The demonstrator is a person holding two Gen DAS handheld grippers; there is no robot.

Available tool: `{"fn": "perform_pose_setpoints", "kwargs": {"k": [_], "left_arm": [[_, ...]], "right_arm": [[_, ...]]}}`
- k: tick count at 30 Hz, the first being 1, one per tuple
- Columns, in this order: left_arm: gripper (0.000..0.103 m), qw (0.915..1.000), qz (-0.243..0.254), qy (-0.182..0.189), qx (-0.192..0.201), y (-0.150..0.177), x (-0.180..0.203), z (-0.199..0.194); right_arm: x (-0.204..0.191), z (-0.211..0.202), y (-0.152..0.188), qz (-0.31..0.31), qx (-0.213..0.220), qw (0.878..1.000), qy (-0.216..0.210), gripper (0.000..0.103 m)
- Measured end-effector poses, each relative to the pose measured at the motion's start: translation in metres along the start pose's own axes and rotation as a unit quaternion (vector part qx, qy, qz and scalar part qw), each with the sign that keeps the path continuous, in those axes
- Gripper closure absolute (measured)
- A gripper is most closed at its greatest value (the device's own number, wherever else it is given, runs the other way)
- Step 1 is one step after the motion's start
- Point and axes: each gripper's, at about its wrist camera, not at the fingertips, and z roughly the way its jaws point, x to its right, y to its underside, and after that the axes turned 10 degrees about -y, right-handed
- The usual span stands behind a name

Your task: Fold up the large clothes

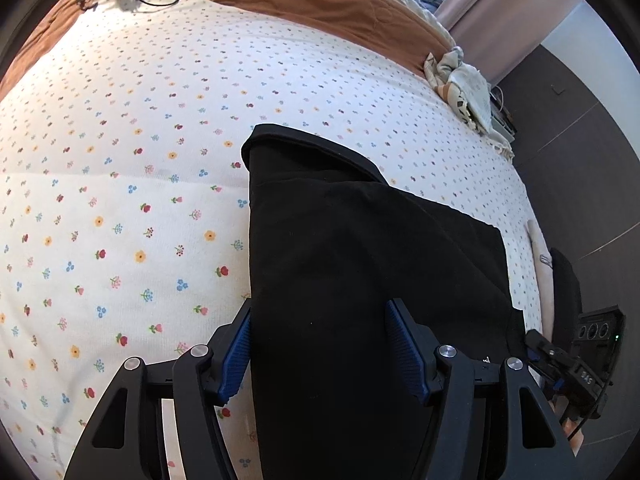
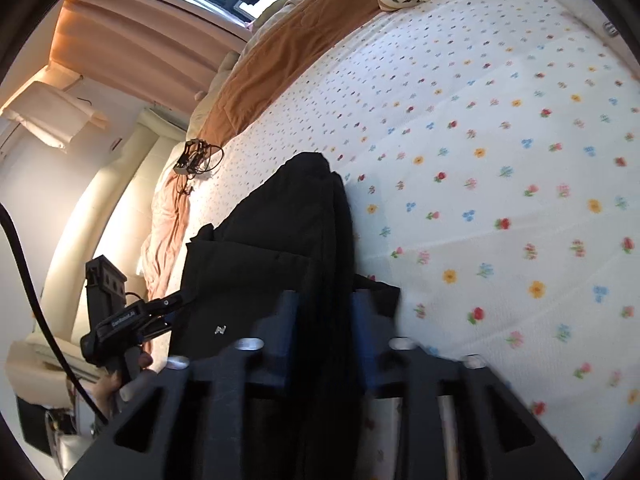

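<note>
The black garment is lying on the flowered bed, its long axis running away from both hand-held grippers. The left hand-held gripper is straddling its near end, fingers wide; the right hand-held gripper is pinching its bunched near right edge.

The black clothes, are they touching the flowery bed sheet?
Touching. The left wrist view shows the black garment lying flat on the floral bed sheet, its edge pressed against the fabric with no gap.
</note>
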Motion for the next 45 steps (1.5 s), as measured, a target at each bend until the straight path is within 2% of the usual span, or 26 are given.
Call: {"fn": "perform_pose_setpoints", "kwargs": {"k": [1,4,6,9,14,18,19,22,26,30,35,39,42,45], "left_arm": [[0.038,1.0000,-0.001,0.002,0.001,-0.001,0.000,-0.001],[0.038,1.0000,-0.005,0.003,0.000,-0.001,0.002,-0.003],[0.038,1.0000,-0.003,0.003,0.002,0.001,0.004,-0.006],[0.038,1.0000,0.004,0.000,0.004,0.002,0.008,-0.008],[0.038,1.0000,0.002,-0.002,0.000,0.001,0.009,-0.007],[0.038,1.0000,-0.002,-0.004,-0.001,0.003,0.007,-0.005],[0.038,0.9999,-0.008,-0.007,-0.004,0.007,0.004,-0.004],[0.038,0.9992,-0.035,0.008,-0.020,0.018,-0.010,-0.004],[0.036,0.9946,-0.081,0.046,-0.045,0.036,-0.024,0.001],[0.037,0.9956,-0.069,0.042,-0.047,0.040,-0.016,0.000],[0.054,0.9959,-0.063,0.045,-0.046,0.036,-0.011,-0.015],[0.066,0.9962,-0.056,0.057,-0.033,0.037,-0.006,-0.037],[0.068,0.9965,-0.046,0.068,-0.014,0.041,-0.002,-0.060],[0.070,0.9963,-0.038,0.077,0.006,0.047,0.002,-0.085]], "right_arm": [[0.000,-0.007,0.002,0.000,0.004,1.000,-0.003,0.044],[0.007,-0.013,0.005,0.019,-0.007,1.000,-0.024,0.044],[0.012,-0.013,0.007,0.032,-0.023,0.999,-0.018,0.043],[0.024,-0.005,0.013,0.058,-0.047,0.996,-0.040,0.035],[0.031,0.017,0.007,0.083,-0.057,0.990,-0.095,0.034],[0.026,0.035,-0.001,0.082,-0.077,0.988,-0.107,0.035],[0.026,0.038,-0.003,0.081,-0.081,0.988,-0.106,0.038],[0.028,0.043,-0.005,0.079,-0.095,0.988,-0.090,0.056],[0.032,0.042,-0.006,0.090,-0.101,0.986,-0.102,0.058],[0.027,0.048,-0.008,0.090,-0.107,0.986,-0.096,0.058],[0.015,0.041,-0.007,0.079,-0.095,0.987,-0.099,0.083],[-0.013,0.023,-0.008,0.049,-0.079,0.991,-0.095,0.087],[-0.035,0.006,-0.003,0.024,-0.067,0.994,-0.077,0.087],[-0.057,-0.013,0.001,0.012,-0.046,0.996,-0.079,0.087]]}}
